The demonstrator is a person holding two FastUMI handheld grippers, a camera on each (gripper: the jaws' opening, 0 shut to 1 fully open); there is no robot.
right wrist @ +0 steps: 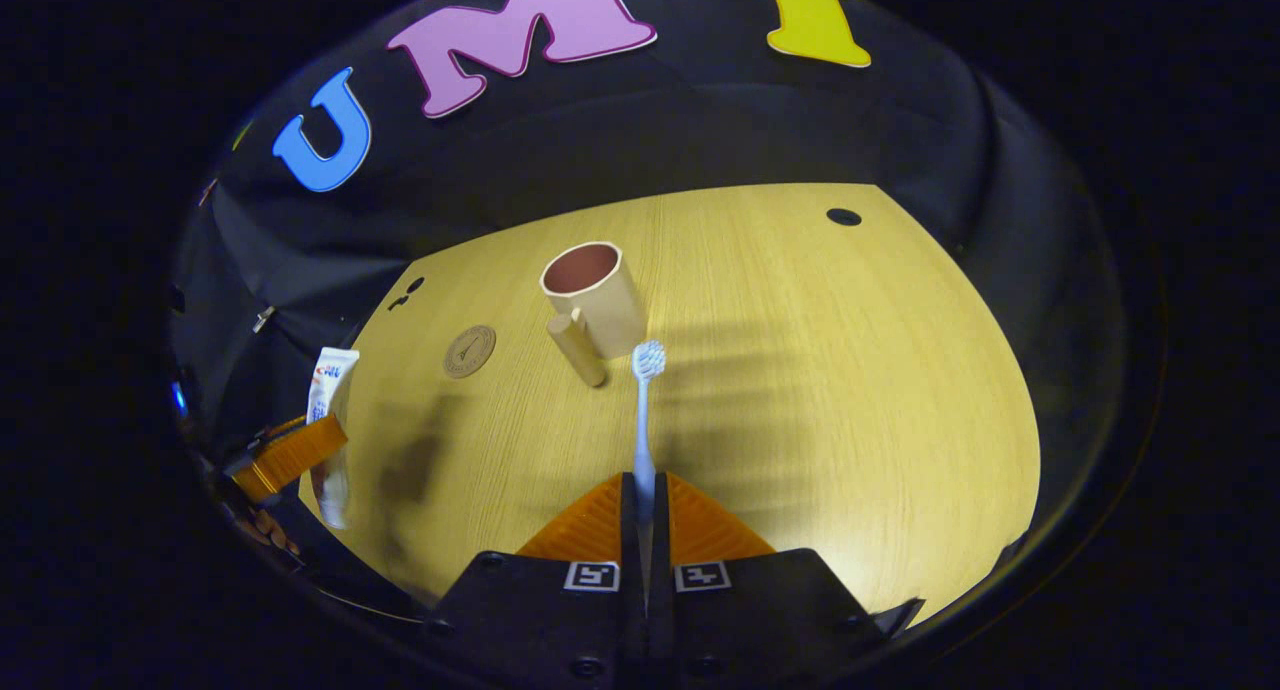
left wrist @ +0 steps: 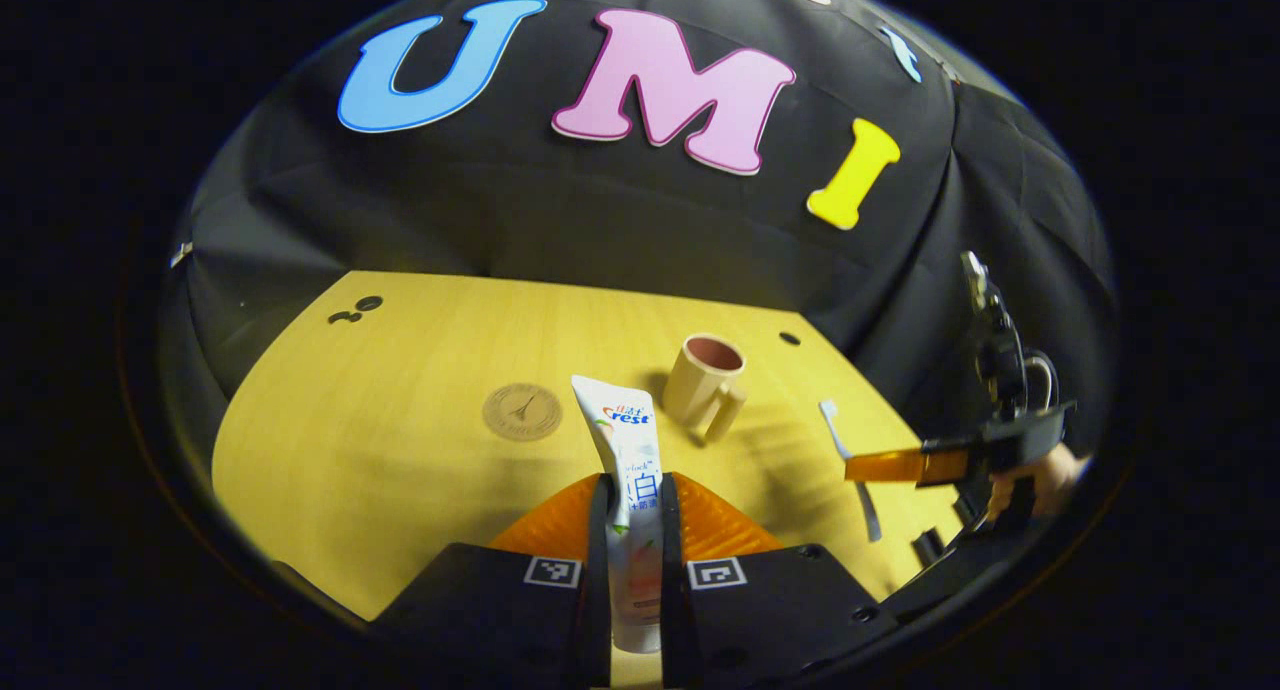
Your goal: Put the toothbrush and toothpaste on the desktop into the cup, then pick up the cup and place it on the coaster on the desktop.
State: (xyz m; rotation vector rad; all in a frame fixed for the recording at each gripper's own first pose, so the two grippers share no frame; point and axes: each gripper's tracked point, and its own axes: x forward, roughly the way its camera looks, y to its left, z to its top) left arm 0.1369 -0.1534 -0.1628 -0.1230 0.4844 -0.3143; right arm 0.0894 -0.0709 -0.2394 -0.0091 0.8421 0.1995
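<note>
My left gripper (left wrist: 634, 495) is shut on a white toothpaste tube (left wrist: 625, 440), which points forward above the wooden desktop (left wrist: 400, 450). Ahead and to the right stands a beige cup (left wrist: 705, 382) with its handle toward me. A round brown coaster (left wrist: 522, 411) lies left of the tube. In the right gripper view, my right gripper (right wrist: 644, 495) is shut on a pale toothbrush (right wrist: 644, 410), bristles forward near the cup (right wrist: 595, 298). The coaster (right wrist: 469, 351) lies left of the cup. The left gripper's fingers (right wrist: 290, 454) and the tube (right wrist: 330, 380) show at far left.
Small dark holes mark the desktop at the far left (left wrist: 355, 310) and far right (right wrist: 843, 216). The right gripper's fingers (left wrist: 900, 465), the toothbrush (left wrist: 850, 455) and a hand (left wrist: 1040, 480) show at the right in the left gripper view. Black cloth walls the desk's far side.
</note>
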